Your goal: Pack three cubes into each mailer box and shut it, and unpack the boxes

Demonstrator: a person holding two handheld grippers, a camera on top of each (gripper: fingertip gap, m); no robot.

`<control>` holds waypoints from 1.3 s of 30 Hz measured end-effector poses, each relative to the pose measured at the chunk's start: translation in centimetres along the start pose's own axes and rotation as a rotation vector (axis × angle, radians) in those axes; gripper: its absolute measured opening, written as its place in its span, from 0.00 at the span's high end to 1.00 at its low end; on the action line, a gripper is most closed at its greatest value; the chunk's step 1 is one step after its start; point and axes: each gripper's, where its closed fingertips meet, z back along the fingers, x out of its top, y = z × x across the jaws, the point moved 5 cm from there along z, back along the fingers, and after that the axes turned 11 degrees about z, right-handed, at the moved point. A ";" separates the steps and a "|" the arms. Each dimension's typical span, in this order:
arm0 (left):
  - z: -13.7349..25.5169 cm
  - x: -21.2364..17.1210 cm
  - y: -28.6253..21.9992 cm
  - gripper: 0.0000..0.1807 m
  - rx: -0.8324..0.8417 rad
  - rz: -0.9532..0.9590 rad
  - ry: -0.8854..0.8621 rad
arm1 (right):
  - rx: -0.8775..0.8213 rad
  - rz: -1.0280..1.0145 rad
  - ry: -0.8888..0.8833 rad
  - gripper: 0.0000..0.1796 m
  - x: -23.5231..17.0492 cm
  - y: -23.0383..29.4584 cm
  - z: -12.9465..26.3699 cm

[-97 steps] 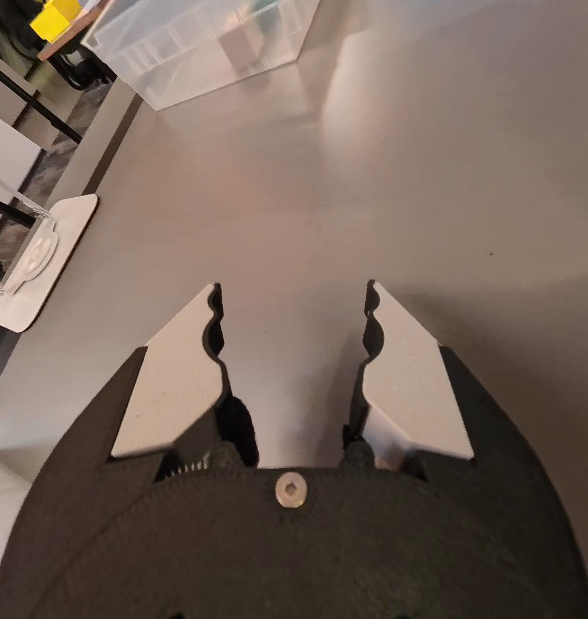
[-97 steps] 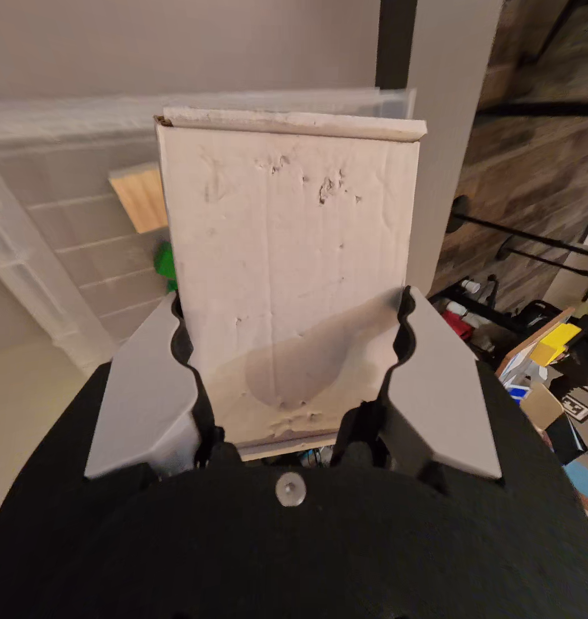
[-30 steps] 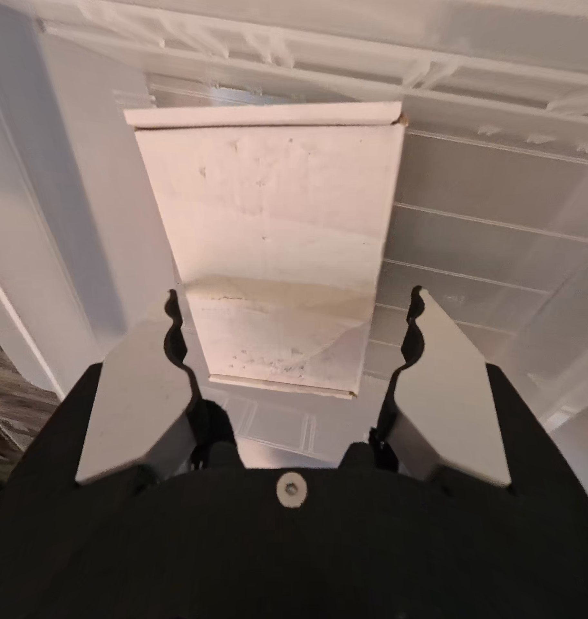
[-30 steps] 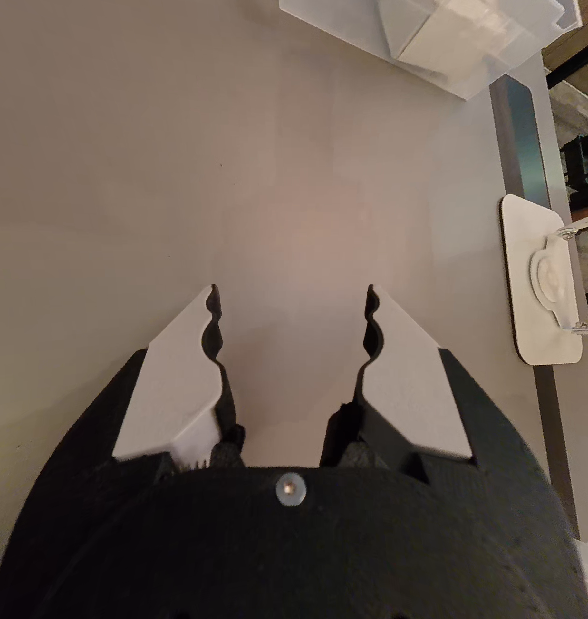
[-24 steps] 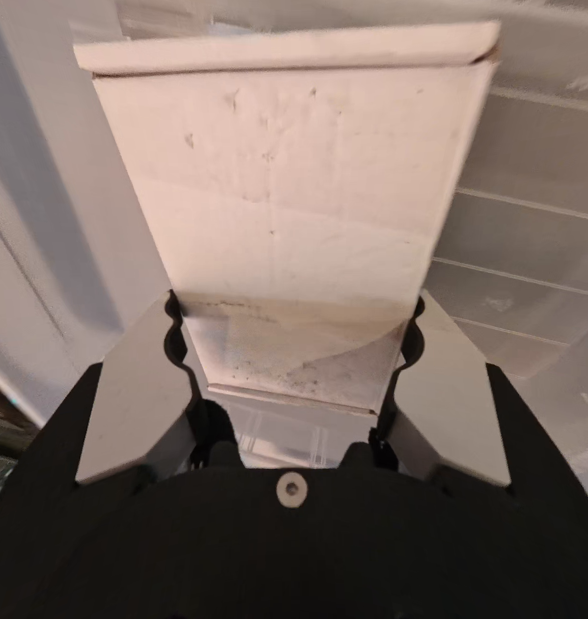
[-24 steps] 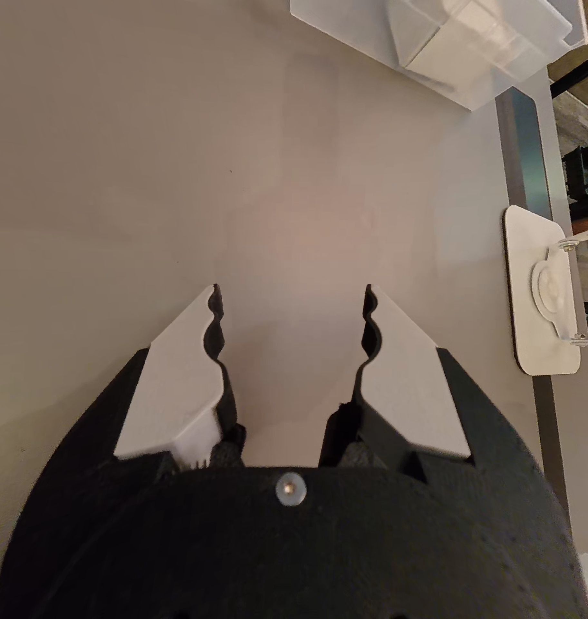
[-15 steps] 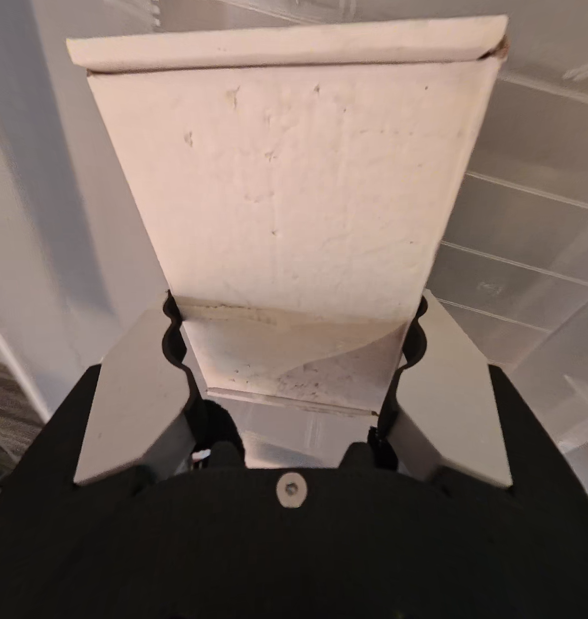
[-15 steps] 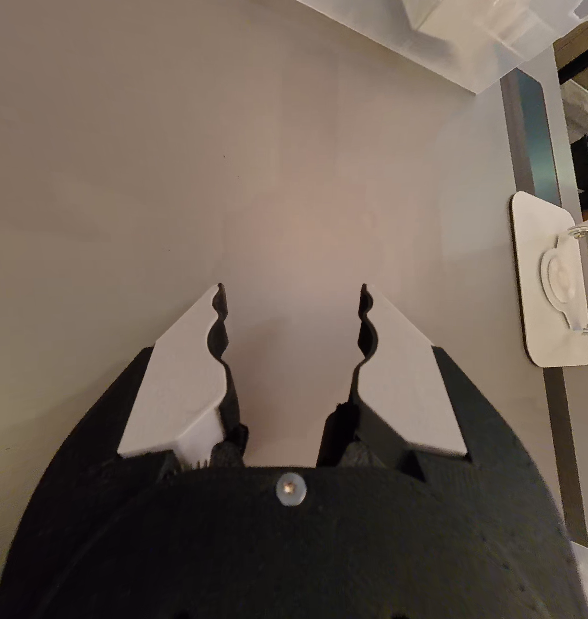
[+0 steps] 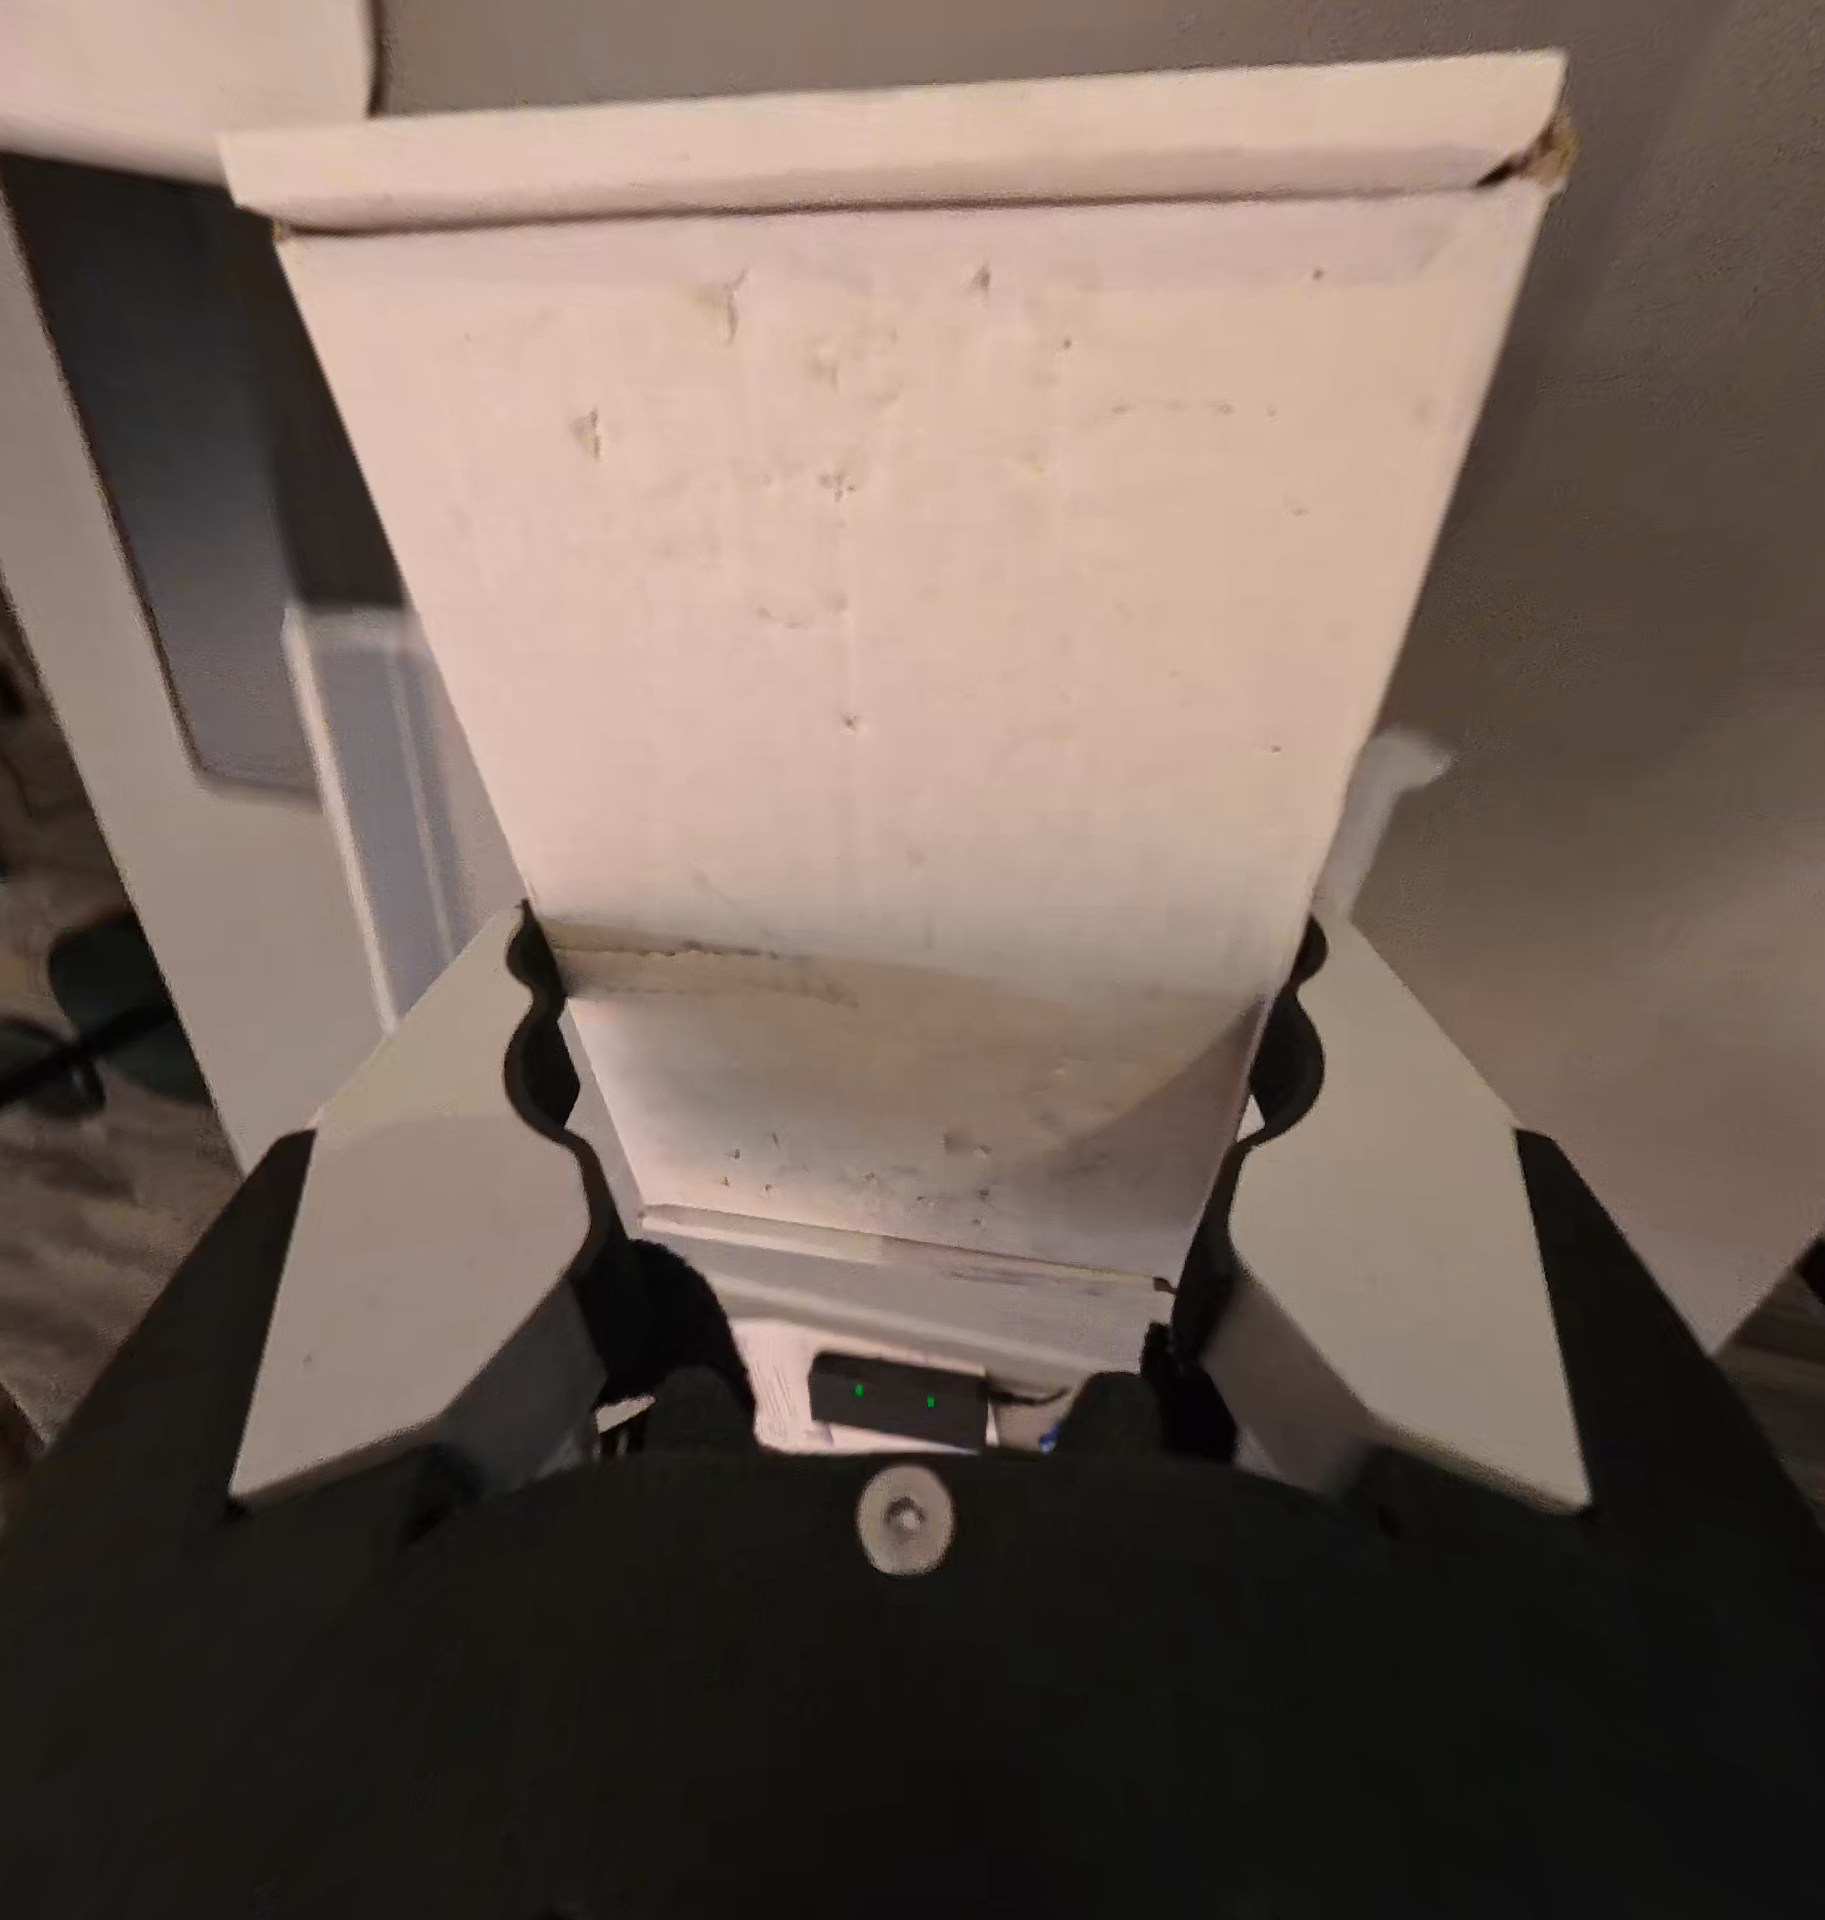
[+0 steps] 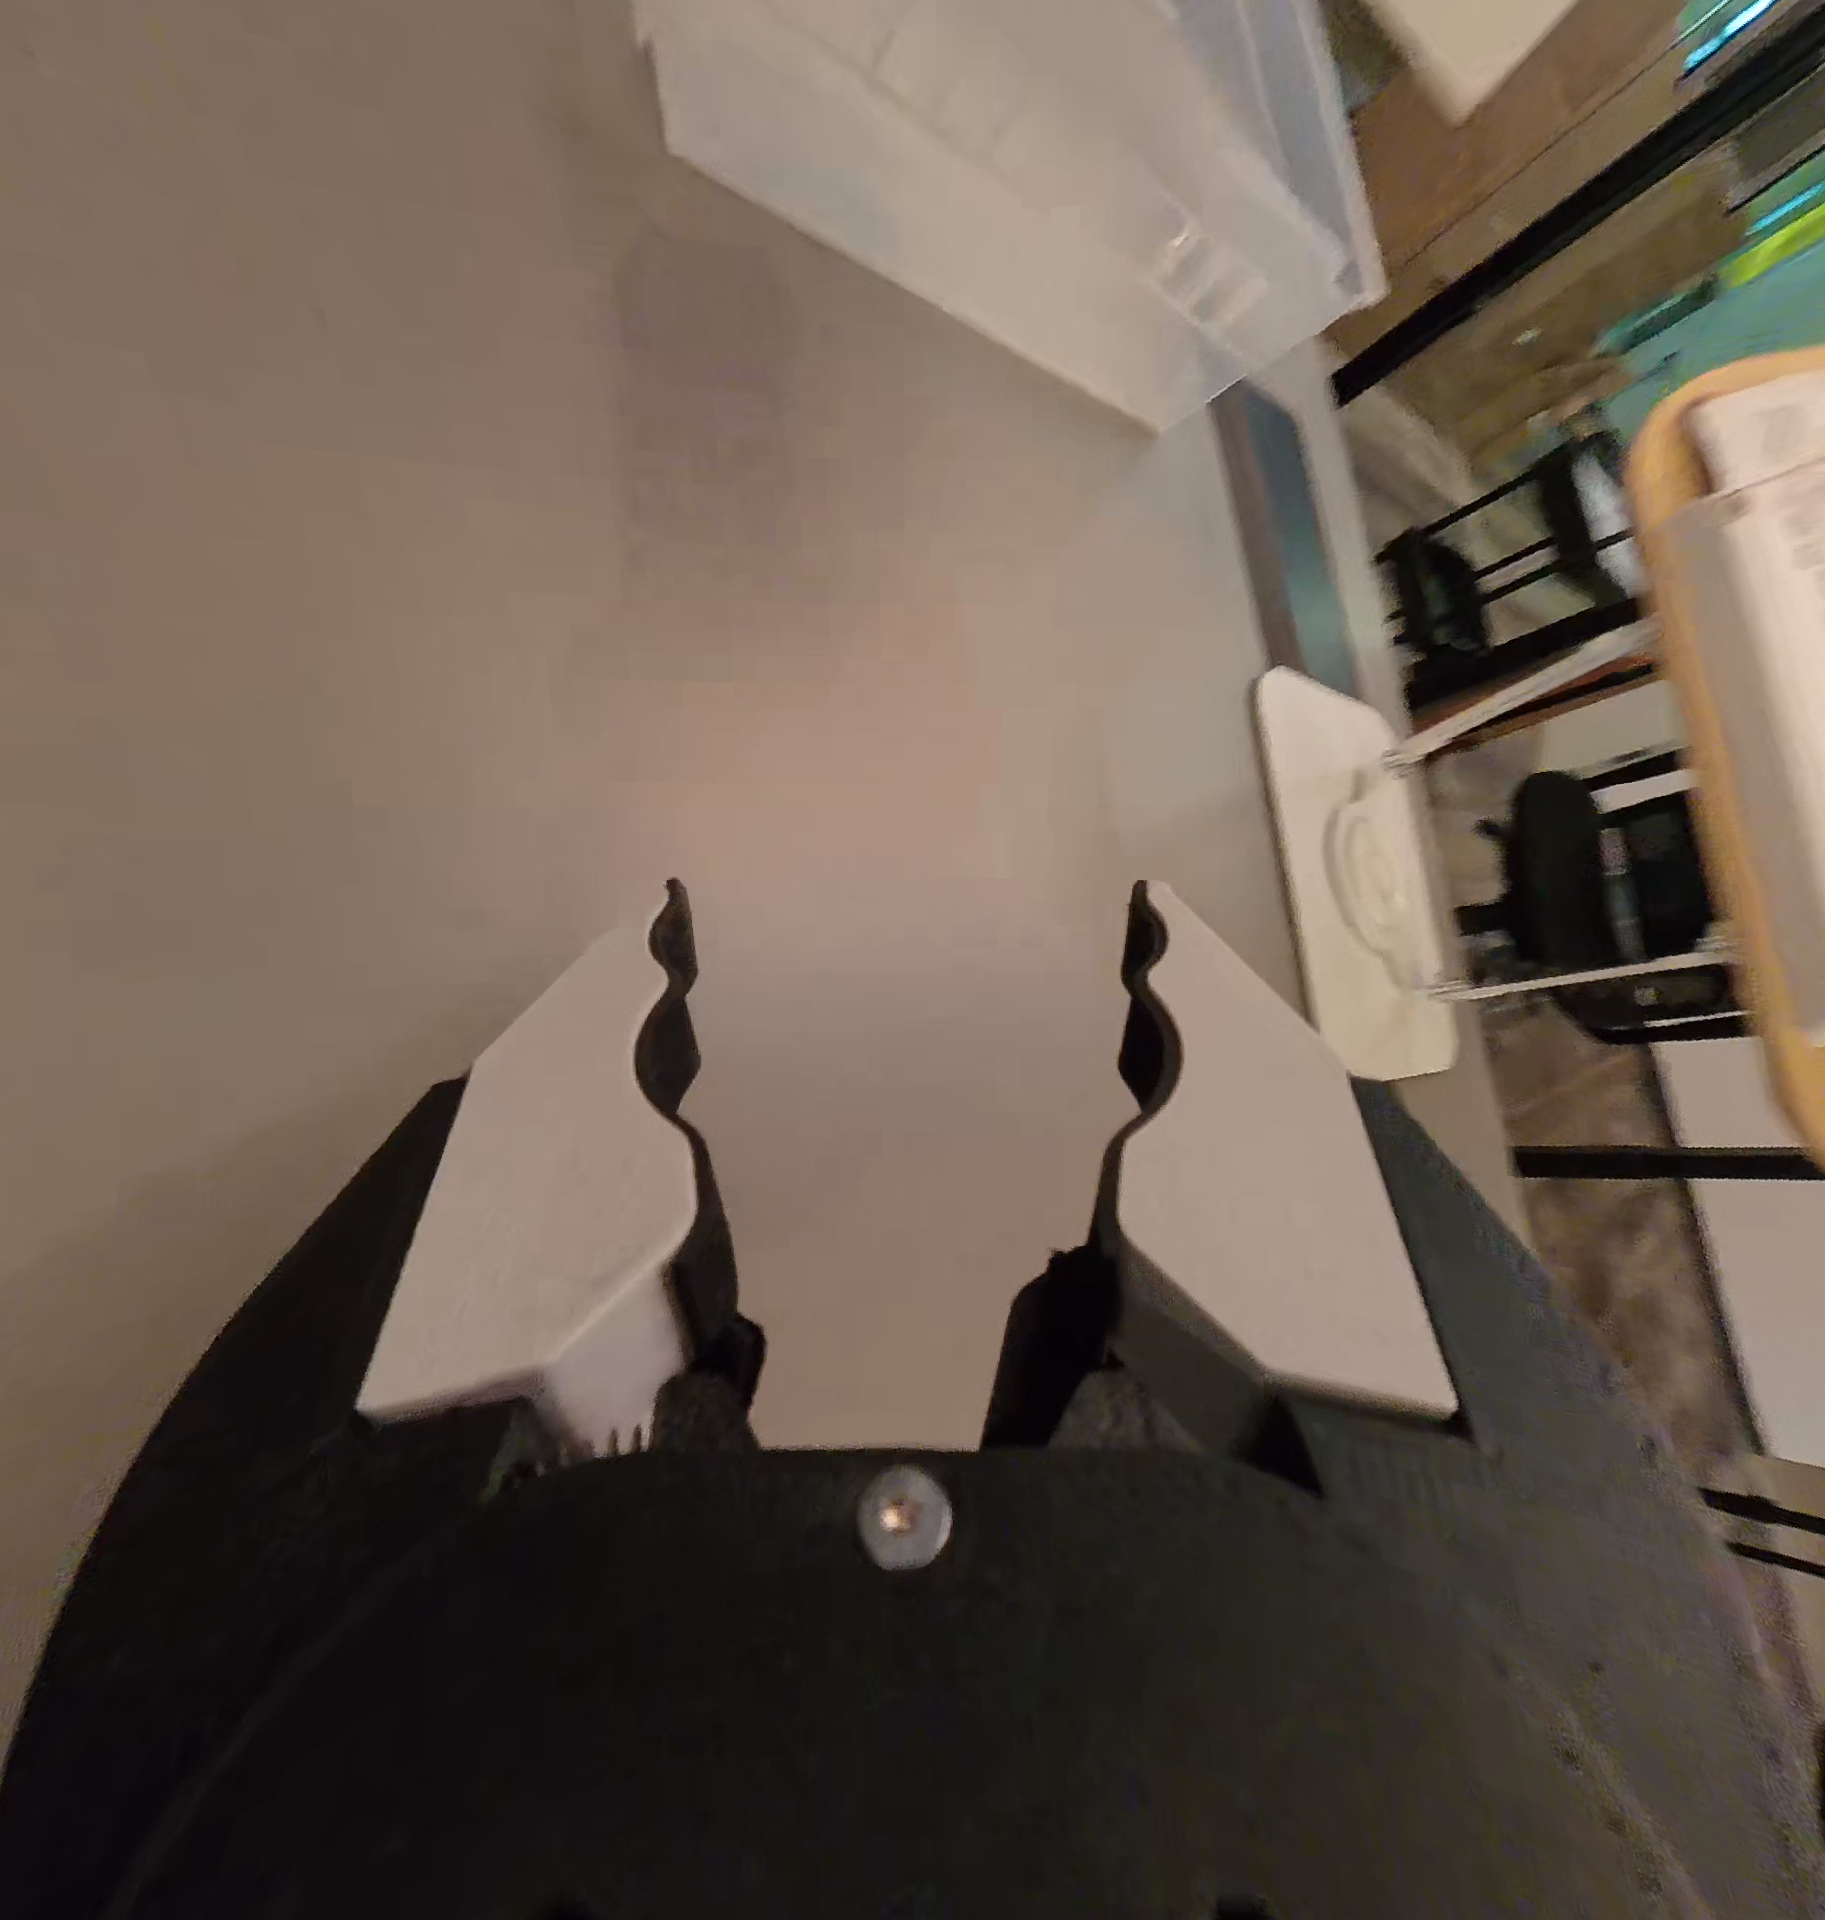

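Left gripper point(image 9: 918, 935) clamps a closed white mailer box point(image 9: 887, 582).

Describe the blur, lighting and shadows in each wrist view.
Left wrist view: the white mailer box, clamped in the left gripper, is fairly sharp, its background smeared; a curved shadow darkens its lower right. Right wrist view: the open right gripper is crisp over a warm glow on the table; the clear bin and right edge streak.

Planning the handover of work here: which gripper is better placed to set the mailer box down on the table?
Left. The left gripper is shut on the white mailer box, its fingers against both sides. The right gripper is open and holds nothing, over bare table.
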 end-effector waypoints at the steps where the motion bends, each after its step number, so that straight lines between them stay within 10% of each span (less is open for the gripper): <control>1: 0.0 1.9 -1.5 0.26 -0.025 -0.038 -0.009 | -0.041 0.017 -0.009 0.55 0.6 -0.2 0.5; 15: -9.6 17.2 -19.2 0.27 -0.443 -0.374 0.022 | -0.262 0.270 0.092 0.48 1.1 4.3 3.1; 20: -10.3 18.0 -21.0 0.27 -0.496 -0.373 0.010 | -0.238 0.290 0.021 0.63 0.4 5.9 3.2; 39: -11.4 13.9 -22.3 0.46 0.034 -0.269 -0.741 | -0.082 -0.021 -0.098 0.64 -3.2 5.6 4.0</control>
